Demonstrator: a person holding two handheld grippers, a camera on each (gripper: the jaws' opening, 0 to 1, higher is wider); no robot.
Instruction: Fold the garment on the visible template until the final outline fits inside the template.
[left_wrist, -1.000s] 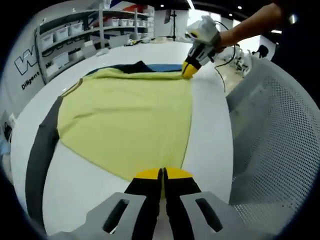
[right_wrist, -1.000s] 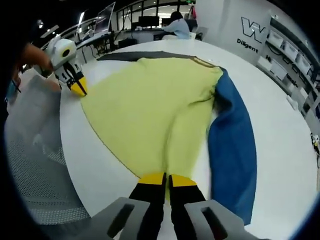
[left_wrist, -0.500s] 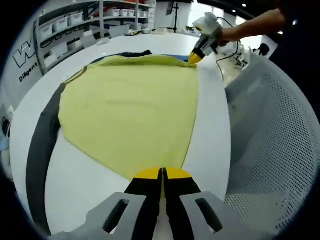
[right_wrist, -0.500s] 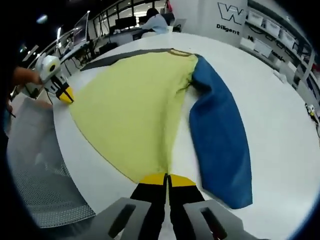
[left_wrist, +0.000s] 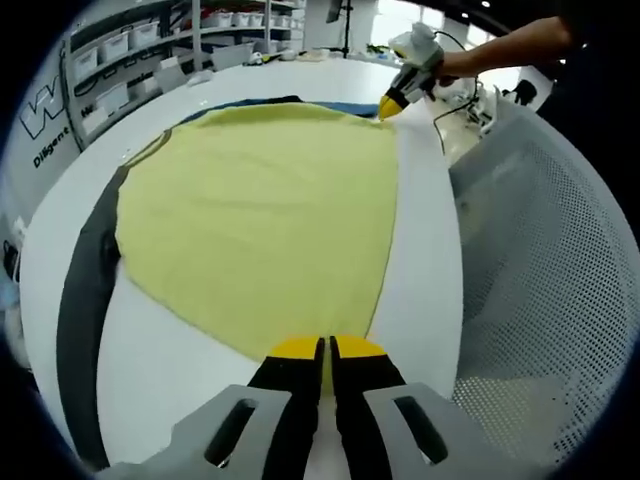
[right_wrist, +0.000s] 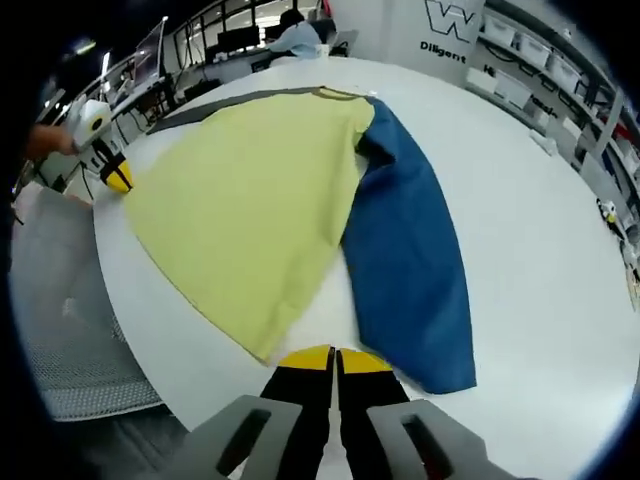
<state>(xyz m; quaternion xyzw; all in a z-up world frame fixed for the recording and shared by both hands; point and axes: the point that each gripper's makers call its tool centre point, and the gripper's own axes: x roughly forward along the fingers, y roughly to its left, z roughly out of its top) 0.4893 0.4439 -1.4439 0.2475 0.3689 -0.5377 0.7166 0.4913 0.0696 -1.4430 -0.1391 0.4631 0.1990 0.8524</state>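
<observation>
A yellow garment (left_wrist: 260, 210) with a grey sleeve (left_wrist: 85, 300) and a blue sleeve (right_wrist: 405, 260) lies spread flat on the round white table (left_wrist: 425, 270). At the bottom of the left gripper view, my left gripper (left_wrist: 327, 350) is shut on one hem corner of the yellow body. My right gripper (right_wrist: 335, 358) is shut at the other hem corner, the cloth meeting its left pad. Each gripper also appears in the other's view: the right gripper (left_wrist: 392, 104) at the far hem corner, the left gripper (right_wrist: 116, 180) at the table's left edge.
A grey mesh chair back (left_wrist: 545, 290) stands close against the table edge beside the hem. Shelves with white bins (left_wrist: 130, 45) line the wall behind. A person's arm (left_wrist: 505, 45) reaches in holding the right gripper. Desks with monitors (right_wrist: 240, 40) stand beyond the table.
The hem has been drawn out straighter and the yellow body lies flatter. The blue sleeve now lies fully out beside the body. Both views have tipped to look down on the table.
</observation>
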